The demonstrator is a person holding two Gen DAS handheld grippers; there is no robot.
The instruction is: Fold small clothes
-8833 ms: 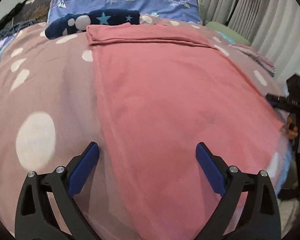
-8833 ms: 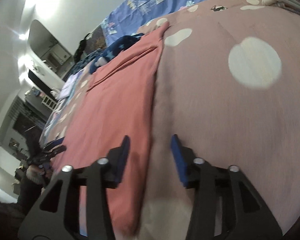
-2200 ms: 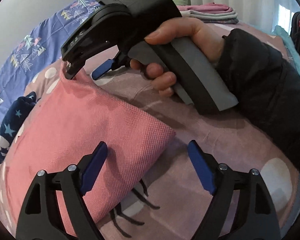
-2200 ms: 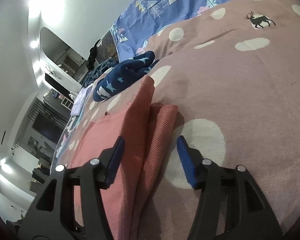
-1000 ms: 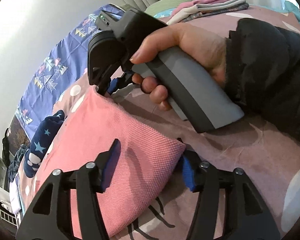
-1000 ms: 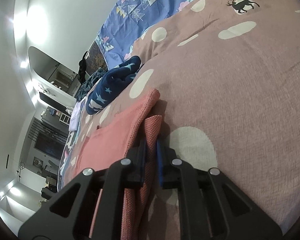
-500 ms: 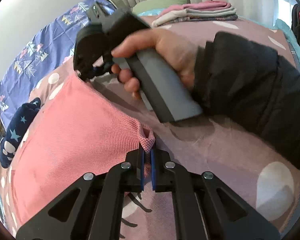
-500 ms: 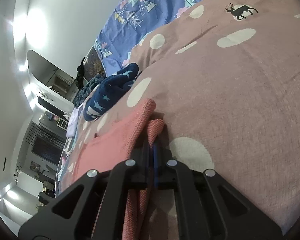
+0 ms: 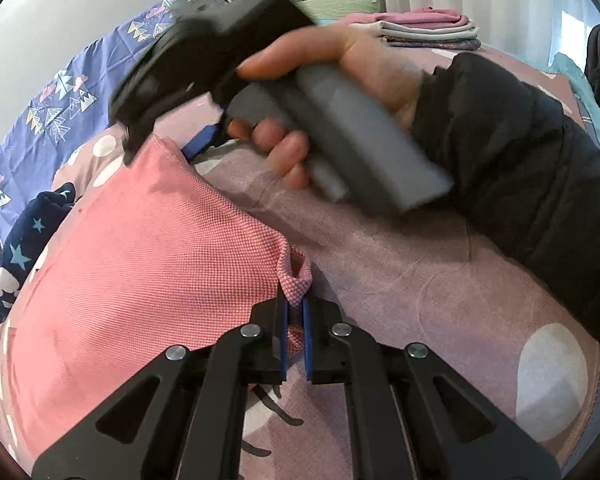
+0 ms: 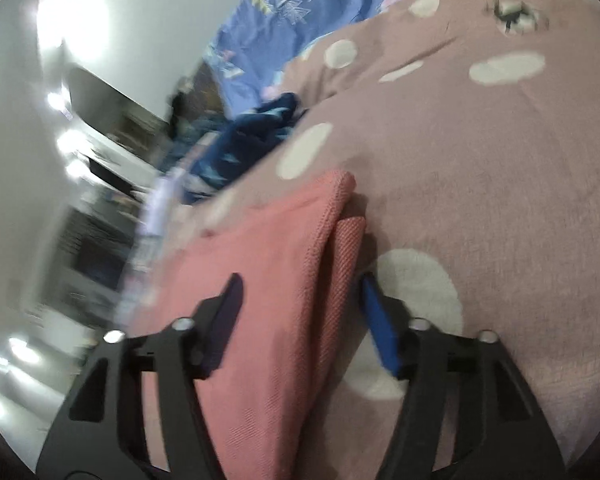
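My left gripper (image 9: 295, 334) is clamped on a corner of the pink cloth (image 9: 140, 272) lying on the bedspread (image 9: 400, 280). Right gripper (image 10: 300, 316) jaws just opened, straddling its folded edge, not pinching.

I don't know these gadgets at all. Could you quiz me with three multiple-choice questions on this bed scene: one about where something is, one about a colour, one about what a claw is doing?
1. Where does the stack of folded clothes lie?
A. at the far end of the bed, by the curtains
B. on the pink cloth
C. in the person's hand

2. What colour is the cloth being folded?
A. green
B. pink
C. white

3. What is the left claw doing?
A. standing wide open
B. holding a sock
C. pinching a corner of the pink cloth

Answers: 1 A, the stack sits beyond the hand, by the curtains. 2 B, its weave is salmon pink. 3 C, the blue pads squeeze the cloth's corner, while the right claw has just been opening, the cloth's edge loose between its fingers.
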